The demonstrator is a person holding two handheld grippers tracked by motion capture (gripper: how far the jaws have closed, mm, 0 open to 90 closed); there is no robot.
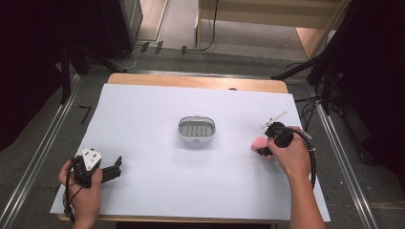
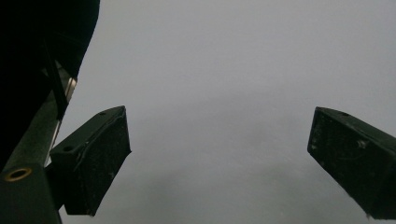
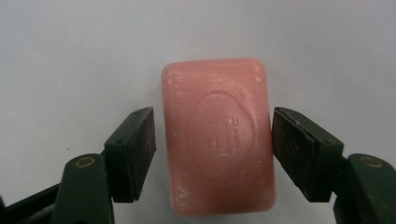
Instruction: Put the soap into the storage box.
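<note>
A pink bar of soap (image 3: 217,140) lies flat on the white sheet at the right of the table (image 1: 258,141). My right gripper (image 3: 213,140) straddles it, one black jaw on each long side. A thin gap shows at the left pad (image 3: 140,149), while the right pad (image 3: 292,149) is at the soap's edge. In the high view the right gripper (image 1: 262,148) points left and down at the soap. My left gripper (image 1: 114,168) rests at the front left, open (image 2: 219,154) with nothing between its jaws.
A white oval soap dish (image 1: 197,128) with a slotted grey insert stands at the middle of the white sheet (image 1: 157,191). The wooden table edge (image 1: 200,82) runs along the back. Metal rails flank both sides.
</note>
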